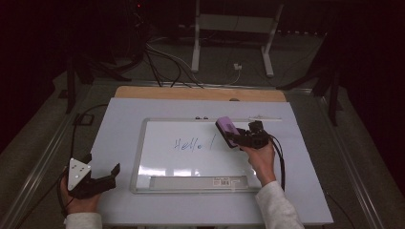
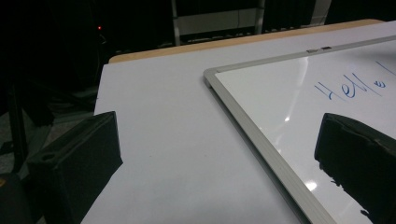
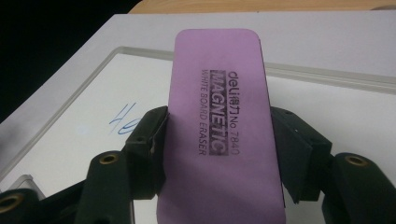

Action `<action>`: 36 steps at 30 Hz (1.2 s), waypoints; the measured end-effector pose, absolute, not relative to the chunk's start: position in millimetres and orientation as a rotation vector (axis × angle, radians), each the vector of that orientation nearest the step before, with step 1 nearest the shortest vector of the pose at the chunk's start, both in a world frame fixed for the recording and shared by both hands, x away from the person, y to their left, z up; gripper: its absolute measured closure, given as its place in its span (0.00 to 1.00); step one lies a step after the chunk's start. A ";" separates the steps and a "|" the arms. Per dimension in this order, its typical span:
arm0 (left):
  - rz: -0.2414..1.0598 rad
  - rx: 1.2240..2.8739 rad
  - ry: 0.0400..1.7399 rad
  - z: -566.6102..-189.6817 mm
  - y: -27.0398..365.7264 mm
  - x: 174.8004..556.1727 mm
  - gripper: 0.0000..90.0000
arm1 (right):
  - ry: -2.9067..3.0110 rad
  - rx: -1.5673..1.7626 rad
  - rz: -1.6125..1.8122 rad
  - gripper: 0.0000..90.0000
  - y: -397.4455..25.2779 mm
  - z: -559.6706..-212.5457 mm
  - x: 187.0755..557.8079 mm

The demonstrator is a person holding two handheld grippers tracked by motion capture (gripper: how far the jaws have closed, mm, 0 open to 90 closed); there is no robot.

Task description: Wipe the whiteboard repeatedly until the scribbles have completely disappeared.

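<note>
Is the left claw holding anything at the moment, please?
No, the left claw is open and empty, resting on the table beside the whiteboard.

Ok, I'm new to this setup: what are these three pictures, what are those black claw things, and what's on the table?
A person sits at the table holding a two-jaw gripper in each hand. The wide picture is taken from above; the other two come from cameras riding on each gripper, looking along its black jaws. On the table lies a whiteboard with "Hello!" written in blue. The right gripper is clamped on a purple whiteboard eraser, held over the board just right of the writing. The left gripper rests open at the table's left edge, off the board, holding nothing.
</note>
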State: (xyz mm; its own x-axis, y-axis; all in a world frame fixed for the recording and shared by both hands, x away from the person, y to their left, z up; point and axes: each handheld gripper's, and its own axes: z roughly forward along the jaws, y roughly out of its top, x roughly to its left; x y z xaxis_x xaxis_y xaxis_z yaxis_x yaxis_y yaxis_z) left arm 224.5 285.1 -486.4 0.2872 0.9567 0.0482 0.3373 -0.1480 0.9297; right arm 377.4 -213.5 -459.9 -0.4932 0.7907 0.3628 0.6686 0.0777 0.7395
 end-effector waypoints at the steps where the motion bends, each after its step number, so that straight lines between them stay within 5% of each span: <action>1: 0.875 1.667 1.197 -486.4 285.1 224.5 0.01 | 2.207 1.506 1.386 0.46 -212.3 -460.9 378.1; 36: 0.873 1.671 1.191 -486.9 284.4 224.9 0.01 | 2.256 1.536 1.195 0.46 -185.7 -496.9 400.5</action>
State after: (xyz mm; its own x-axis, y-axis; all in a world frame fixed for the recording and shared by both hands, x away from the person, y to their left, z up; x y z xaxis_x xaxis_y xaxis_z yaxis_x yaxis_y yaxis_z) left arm 224.9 284.4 -486.9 0.2930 0.9548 0.0505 0.3361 -0.1523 0.9294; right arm 400.5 -185.7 -496.9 -0.4592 0.8401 0.2888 0.7108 0.1525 0.6867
